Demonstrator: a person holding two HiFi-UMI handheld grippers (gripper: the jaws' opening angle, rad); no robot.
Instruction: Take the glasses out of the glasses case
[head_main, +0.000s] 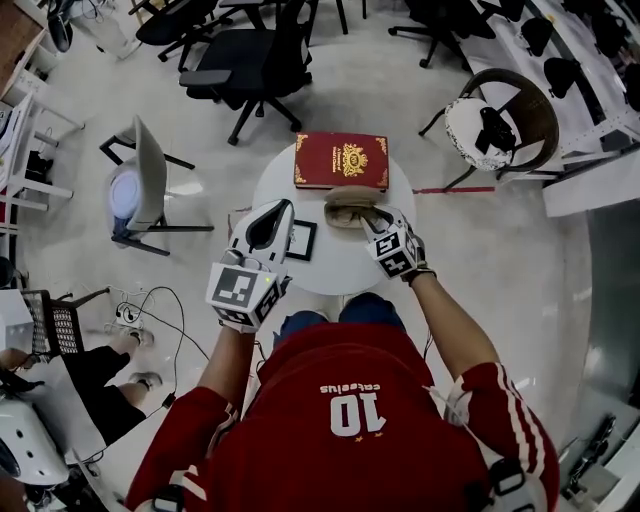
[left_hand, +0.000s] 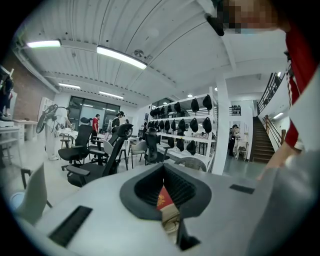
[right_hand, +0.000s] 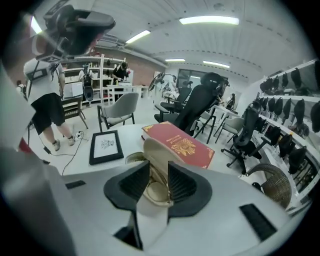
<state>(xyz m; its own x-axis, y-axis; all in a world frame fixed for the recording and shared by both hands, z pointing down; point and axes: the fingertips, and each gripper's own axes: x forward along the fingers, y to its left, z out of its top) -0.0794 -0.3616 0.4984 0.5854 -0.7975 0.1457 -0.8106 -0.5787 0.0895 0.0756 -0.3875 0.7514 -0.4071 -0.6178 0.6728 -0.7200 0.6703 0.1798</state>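
right tool (right_hand: 159, 172) pinching wire-rimmed glasses (right_hand: 158, 192) | beige case (right_hand: 155, 150) open | left tool (left_hand: 163, 172) closed, empty

Table (head_main: 300, 272): round, white.
Red book (head_main: 341, 160): flat at the table's far edge, gold emblem up.
Framed picture (head_main: 301, 240): flat on the table, left of centre.
Black office chair (head_main: 250, 60): beyond the table.
Wicker chair (head_main: 505, 120): right of the table.
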